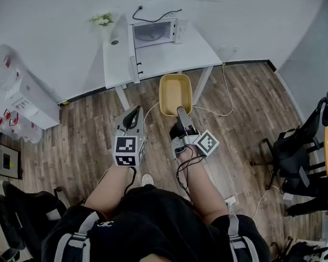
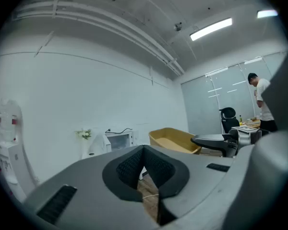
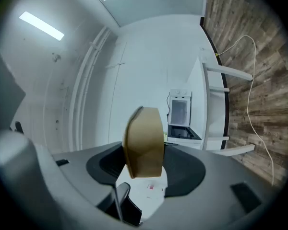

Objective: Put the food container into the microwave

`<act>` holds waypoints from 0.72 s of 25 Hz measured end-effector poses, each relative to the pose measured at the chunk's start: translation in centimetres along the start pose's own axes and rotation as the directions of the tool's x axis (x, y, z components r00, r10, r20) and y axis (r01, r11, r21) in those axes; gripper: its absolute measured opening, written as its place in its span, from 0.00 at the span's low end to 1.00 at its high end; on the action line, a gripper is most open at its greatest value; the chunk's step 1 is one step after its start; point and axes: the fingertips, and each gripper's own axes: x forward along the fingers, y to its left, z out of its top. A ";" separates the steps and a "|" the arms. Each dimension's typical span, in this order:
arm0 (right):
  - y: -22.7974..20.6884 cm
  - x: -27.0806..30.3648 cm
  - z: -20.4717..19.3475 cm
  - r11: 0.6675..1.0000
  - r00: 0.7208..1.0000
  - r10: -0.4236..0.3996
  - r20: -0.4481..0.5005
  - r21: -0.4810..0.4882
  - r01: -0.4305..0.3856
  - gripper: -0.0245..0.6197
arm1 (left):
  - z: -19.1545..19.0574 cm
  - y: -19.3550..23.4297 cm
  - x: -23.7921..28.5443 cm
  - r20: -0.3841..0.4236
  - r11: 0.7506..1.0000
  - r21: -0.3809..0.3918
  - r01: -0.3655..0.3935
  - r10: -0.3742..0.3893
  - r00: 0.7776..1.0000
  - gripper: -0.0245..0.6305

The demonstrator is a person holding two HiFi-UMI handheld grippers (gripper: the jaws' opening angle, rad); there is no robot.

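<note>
A tan food container [image 1: 175,94] hangs in the air over the wood floor, with my right gripper [image 1: 180,112] shut on its near rim. In the right gripper view the container [image 3: 144,140] stands edge-on between the jaws and hides part of the room. The white microwave [image 1: 153,33] sits on a white table [image 1: 180,56] ahead, its door open and its cavity showing; the microwave [image 3: 180,110] also shows beyond the container. My left gripper [image 1: 135,112] is level with the right, to the container's left, shut on nothing; its pads [image 2: 134,164] meet.
A white water dispenser [image 1: 22,94] stands at the left wall. A small flower pot [image 1: 103,19] sits left of the microwave. A cable [image 1: 228,97] runs across the floor by the table leg. Black office chairs [image 1: 295,146] and a desk are at the right, with a person [image 2: 263,99] there.
</note>
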 end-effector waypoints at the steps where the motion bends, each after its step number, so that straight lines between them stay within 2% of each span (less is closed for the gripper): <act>1: -0.1 -0.2 0.0 1.000 1.000 -0.004 0.002 -0.006 0.004 0.40 | -0.1 -0.2 -0.2 0.004 1.000 0.004 0.007 -0.007 1.000 0.06; 10: -0.9 0.1 -0.7 0.999 1.000 -0.021 0.007 -0.030 0.021 0.40 | -0.5 0.3 -0.1 0.012 1.000 -0.001 0.030 -0.030 0.999 0.06; 18: -1.7 2.6 -0.9 0.999 1.000 -0.017 0.021 -0.044 0.018 0.40 | -0.9 3.0 1.5 0.013 0.999 -0.023 0.038 -0.038 0.999 0.06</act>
